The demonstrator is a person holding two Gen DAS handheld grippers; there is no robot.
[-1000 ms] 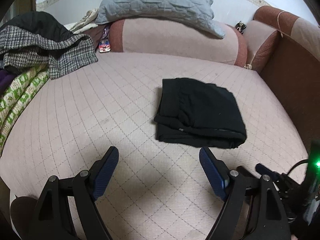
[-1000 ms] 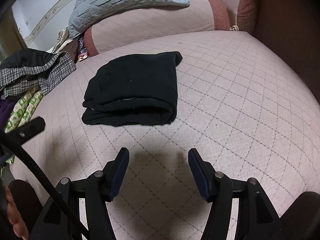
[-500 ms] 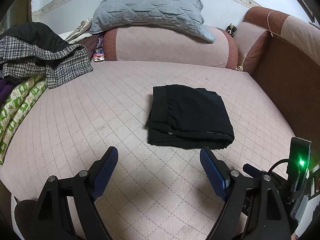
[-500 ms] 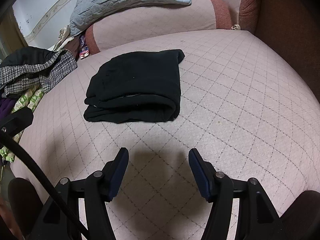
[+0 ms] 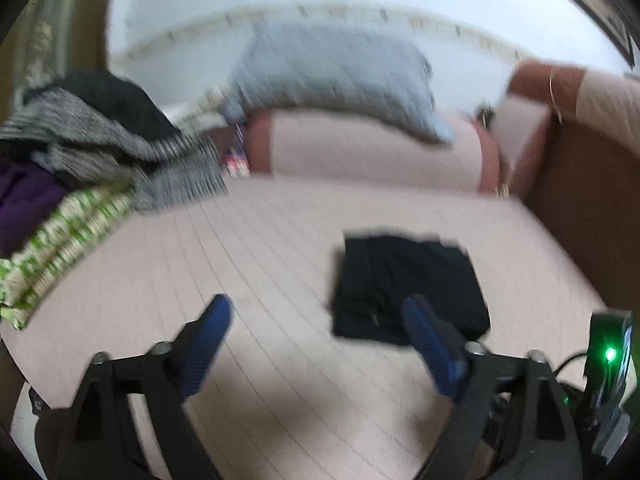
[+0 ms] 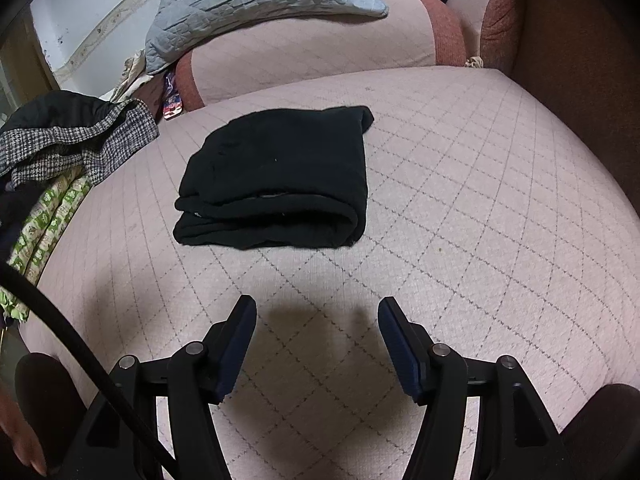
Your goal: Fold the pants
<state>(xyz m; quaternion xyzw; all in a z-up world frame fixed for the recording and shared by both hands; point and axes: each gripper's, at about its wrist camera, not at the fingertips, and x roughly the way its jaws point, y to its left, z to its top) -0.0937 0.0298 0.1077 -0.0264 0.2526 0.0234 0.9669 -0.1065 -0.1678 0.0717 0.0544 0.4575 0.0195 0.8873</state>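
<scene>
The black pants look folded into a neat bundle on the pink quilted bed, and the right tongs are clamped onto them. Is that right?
Not quite. The black pants do lie folded in a bundle on the pink quilted bed, but the right tongs are not clamped on them. The right wrist view shows the tongs open and empty, hanging over bare quilt short of the bundle's near edge.

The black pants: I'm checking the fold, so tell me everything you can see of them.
The black pants lie folded into a compact, roughly rectangular stack of several layers on the pink quilted bed cover. The cloth looks soft, matte and fairly thick. The near edge shows rounded folds stacked one on another, with a thin pale line, perhaps a seam or label, between layers. The far right corner bulges slightly. Nothing touches them but the cover; both tools are open and short of them. The left wrist view is blurred.
</scene>
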